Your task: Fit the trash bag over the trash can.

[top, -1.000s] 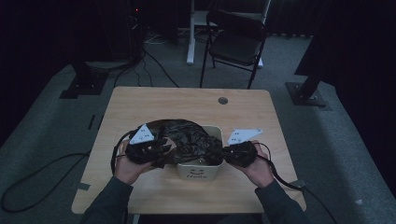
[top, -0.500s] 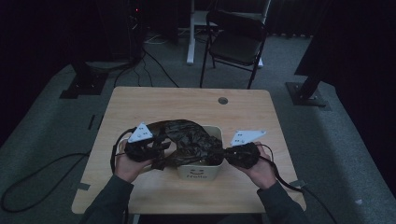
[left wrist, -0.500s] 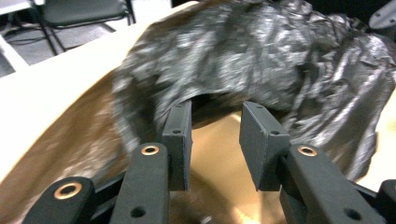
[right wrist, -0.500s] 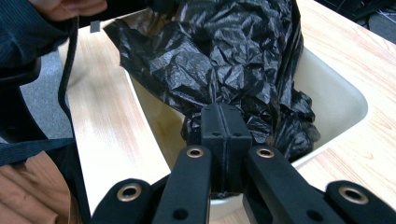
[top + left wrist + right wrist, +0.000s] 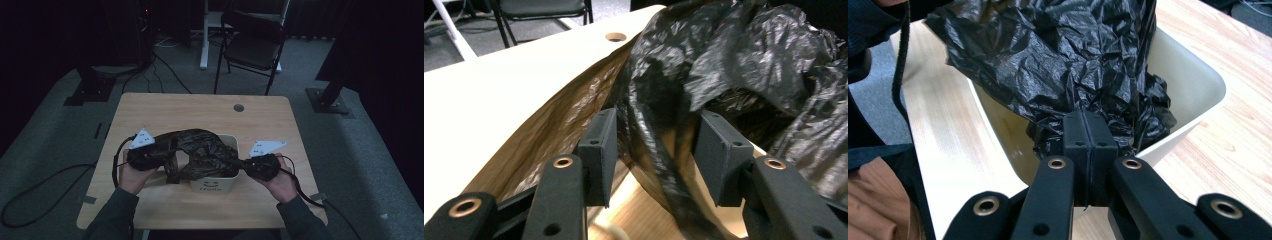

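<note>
The job in hand looks to be lining the small white bin (image 5: 215, 182) on the counter (image 5: 200, 112) with the black plastic bag (image 5: 200, 150); the bag sits partly inside the bin and trails over its left rim toward the person's left. The right gripper (image 5: 1087, 131) is clamped tight on a bunch of bag at the bin's near rim; keep that pinch fixed as the anchor. The left gripper (image 5: 656, 150) has just been opening its jaws, which now stand apart with a fold of bag loose between them, pads seemingly not pressing, though the blur makes that uncertain; re-grip nearer the bag's free edge, then draw it outward and down over the opposite rim, gently, since thin film tears.
</note>
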The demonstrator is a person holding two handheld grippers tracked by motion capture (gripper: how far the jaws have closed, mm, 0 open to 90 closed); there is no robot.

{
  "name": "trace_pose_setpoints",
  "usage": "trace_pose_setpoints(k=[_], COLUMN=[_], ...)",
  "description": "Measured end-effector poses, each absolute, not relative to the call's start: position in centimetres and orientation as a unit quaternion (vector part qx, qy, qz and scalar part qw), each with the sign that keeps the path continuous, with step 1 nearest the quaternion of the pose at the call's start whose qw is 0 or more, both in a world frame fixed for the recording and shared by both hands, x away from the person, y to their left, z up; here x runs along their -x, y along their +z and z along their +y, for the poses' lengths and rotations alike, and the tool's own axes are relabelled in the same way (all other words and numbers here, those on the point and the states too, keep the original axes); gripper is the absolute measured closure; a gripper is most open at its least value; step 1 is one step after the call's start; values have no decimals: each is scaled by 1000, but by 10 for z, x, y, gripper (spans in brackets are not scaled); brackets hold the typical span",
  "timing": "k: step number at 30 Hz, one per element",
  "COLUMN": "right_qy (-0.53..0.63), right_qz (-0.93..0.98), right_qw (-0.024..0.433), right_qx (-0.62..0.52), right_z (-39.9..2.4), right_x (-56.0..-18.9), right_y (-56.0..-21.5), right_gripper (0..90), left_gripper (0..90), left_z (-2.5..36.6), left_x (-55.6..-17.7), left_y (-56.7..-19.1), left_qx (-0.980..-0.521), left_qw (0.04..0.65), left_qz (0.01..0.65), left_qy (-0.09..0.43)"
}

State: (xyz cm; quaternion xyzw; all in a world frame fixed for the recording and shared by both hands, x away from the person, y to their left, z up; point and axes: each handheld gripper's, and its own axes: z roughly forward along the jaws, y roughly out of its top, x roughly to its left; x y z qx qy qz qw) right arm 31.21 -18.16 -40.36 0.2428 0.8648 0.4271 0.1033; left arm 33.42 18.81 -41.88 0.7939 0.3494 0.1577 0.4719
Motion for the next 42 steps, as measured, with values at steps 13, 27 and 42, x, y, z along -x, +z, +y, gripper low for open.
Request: trace_pose_setpoints(k=[13,27,42], right_qy=[426,472,384], right_qz=[864,829,875], right_qw=[97,132,129], right_qx=[-249,-269,-265], right_z=[-179,-188,-154], right_x=[-317,-321,-345], right_y=[-413,-386,-411], right_gripper=[806,771,833], left_gripper=[785,779,776], left_z=[155,128,103], left_x=[-333,-337,-345], left_y=[-409,-402,-398], left_qx=[-812,-826,-835], left_qw=[482,477,474], left_qz=[299,271,251], left_qy=[138,131,122])
